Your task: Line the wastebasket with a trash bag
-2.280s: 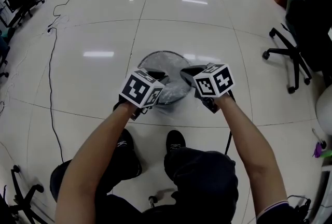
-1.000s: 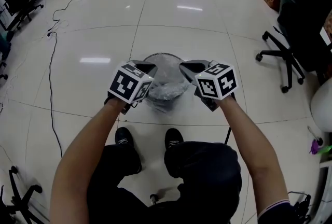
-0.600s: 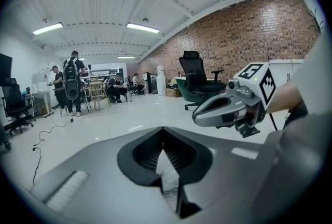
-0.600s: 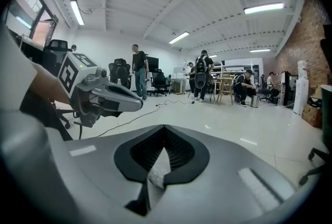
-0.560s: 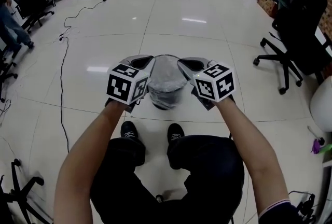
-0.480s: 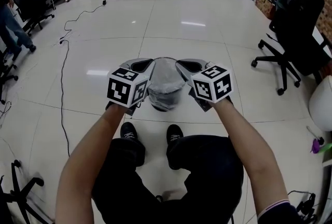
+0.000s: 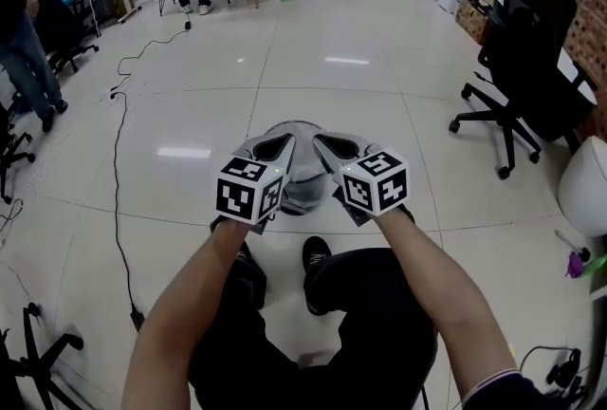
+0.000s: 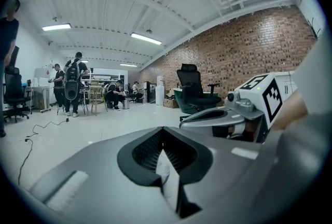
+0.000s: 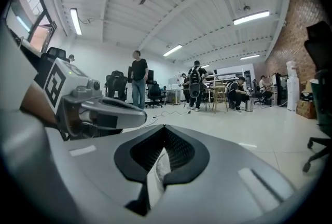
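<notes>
Light: bright and even, from ceiling strip lights (image 8: 146,38).
Glare: white lamp reflections lie on the glossy floor (image 7: 347,61).
Shadows: soft and faint, pooling under the office chair (image 7: 517,66).
Distortion: strong fisheye; floor joints and roof beams bow, and black corners ring both gripper views.
Focus: the left gripper (image 8: 164,158) and right gripper (image 9: 162,158) smear soft near their lenses; the room behind reads sharper.

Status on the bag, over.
Both shut: left gripper, right gripper, each pinching trash bag film. Below, between them, wastebasket. No obstruction seen.
</notes>
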`<state>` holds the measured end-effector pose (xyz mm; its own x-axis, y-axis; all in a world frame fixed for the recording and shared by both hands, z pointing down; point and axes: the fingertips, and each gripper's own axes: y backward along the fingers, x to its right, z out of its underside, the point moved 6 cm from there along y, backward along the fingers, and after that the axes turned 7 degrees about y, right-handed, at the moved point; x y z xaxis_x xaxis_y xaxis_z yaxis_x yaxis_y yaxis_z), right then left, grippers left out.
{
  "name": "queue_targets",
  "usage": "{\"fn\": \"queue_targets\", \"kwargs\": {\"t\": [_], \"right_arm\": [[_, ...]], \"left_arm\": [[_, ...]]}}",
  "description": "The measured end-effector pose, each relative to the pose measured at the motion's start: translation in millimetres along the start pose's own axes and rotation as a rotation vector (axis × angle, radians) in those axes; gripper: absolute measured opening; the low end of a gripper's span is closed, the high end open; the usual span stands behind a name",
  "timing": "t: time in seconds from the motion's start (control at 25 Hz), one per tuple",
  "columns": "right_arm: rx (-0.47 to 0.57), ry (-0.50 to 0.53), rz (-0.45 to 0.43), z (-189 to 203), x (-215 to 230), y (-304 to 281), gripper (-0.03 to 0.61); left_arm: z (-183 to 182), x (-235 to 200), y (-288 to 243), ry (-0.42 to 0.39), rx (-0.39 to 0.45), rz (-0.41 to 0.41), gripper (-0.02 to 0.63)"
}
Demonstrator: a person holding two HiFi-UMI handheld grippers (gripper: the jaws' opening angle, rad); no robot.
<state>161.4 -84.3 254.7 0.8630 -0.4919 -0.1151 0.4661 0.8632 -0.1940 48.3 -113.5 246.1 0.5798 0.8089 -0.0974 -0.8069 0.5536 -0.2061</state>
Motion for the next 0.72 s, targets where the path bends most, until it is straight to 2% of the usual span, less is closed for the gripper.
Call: {"fn": "queue_targets", "kwargs": {"t": [0.72], "right_arm": [[0.067, 0.028, -0.006, -16.6, -6.7, 4.0, 0.000]], "left_arm": [[-4.4, -4.9, 7.3, -0.001, 0.050, -0.008, 0.011]]}}
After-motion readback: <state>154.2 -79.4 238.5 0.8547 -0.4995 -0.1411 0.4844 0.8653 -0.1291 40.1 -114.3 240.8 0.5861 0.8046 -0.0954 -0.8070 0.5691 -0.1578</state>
